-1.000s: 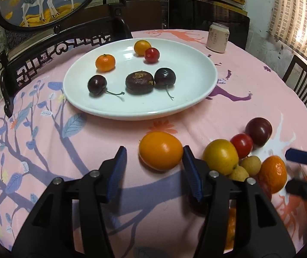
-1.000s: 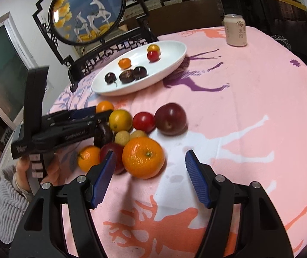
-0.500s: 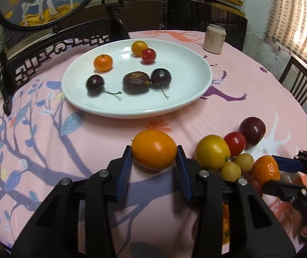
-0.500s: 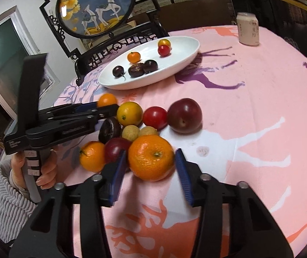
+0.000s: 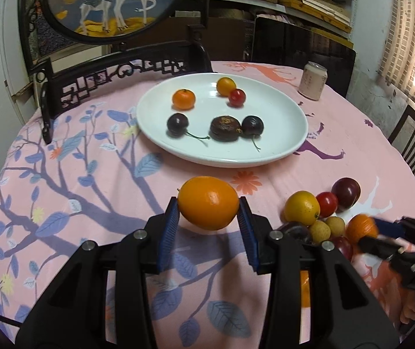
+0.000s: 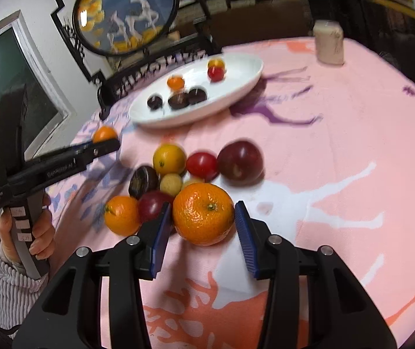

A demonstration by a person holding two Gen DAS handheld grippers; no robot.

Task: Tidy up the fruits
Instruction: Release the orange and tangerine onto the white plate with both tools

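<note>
Broadly, everything sits relative to the white plate (image 5: 288,148) at the far middle of the pink tablecloth (image 5: 62,203). On the plate lie a few small fruits already, dark ones nearer its front rim and orange and red ones farther back.

Largest of the loose fruit is the mandarin (image 6: 203,213), on the cloth well in front of the plate at the near edge of the fruit pile (image 6: 184,174). The right claw (image 6: 204,232) is closed on it, blue pads against both sides at its widest girth. Its skin looks pebbly and a little loose, so it should grip well but give under pressure; a firm squeeze would likely bruise it. A hold across the middle, stem up, seems sound.

Next is the smooth orange fruit (image 5: 208,210), just in front of the plate's near rim, gripped end to end by the left claw (image 5: 208,226) and apparently raised off the cloth, with its shadow beneath. Its glossy, taut skin looks slippery and firm, and it is probably light; pinched on its tapered ends it could squirt out, so a hold across the belly would be safer.

Smallest are the pale yellow balls (image 6: 171,182) in the pile, hard to grasp without nudging their neighbours.
</note>
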